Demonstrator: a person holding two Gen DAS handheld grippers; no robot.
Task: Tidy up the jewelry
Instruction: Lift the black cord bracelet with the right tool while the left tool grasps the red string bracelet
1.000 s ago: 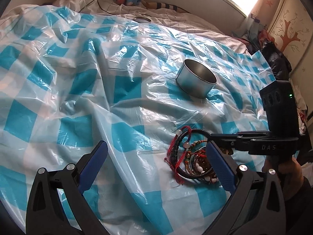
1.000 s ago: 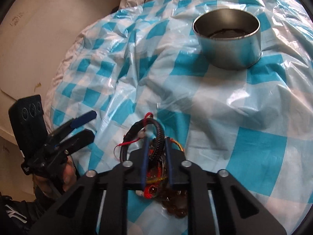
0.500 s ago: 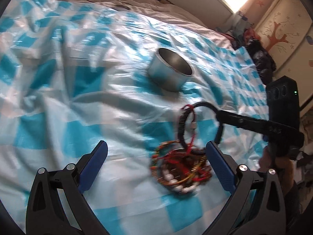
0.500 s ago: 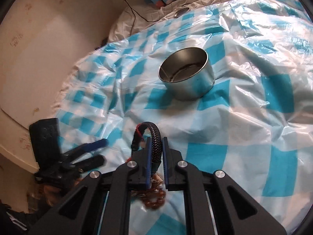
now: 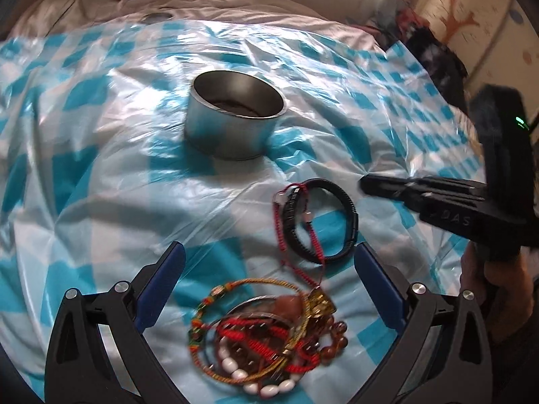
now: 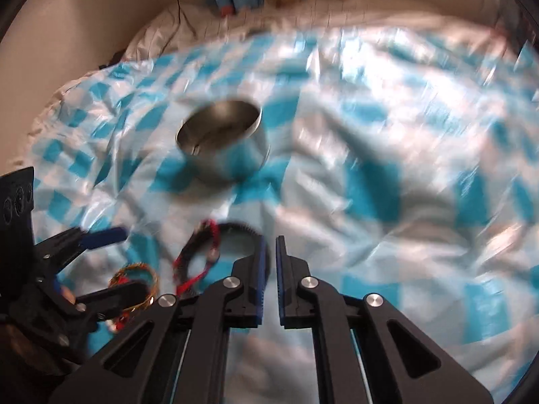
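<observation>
Not much sorted yet: your tin (image 5: 235, 114) on the bed holds something dark I can't make out, the black bracelet (image 5: 320, 220) lies loose near the pile (image 5: 269, 333), left tongs (image 5: 269, 266) wide apart over it, right tongs (image 6: 268, 252) nearly together, gripping nothing.

bed, checked plastic sheet (image 5: 101, 175) | on it: tin (image 5: 232, 124); black bracelet (image 5: 320, 219), possibly lifted; bracelet heap (image 5: 266, 333)
</observation>
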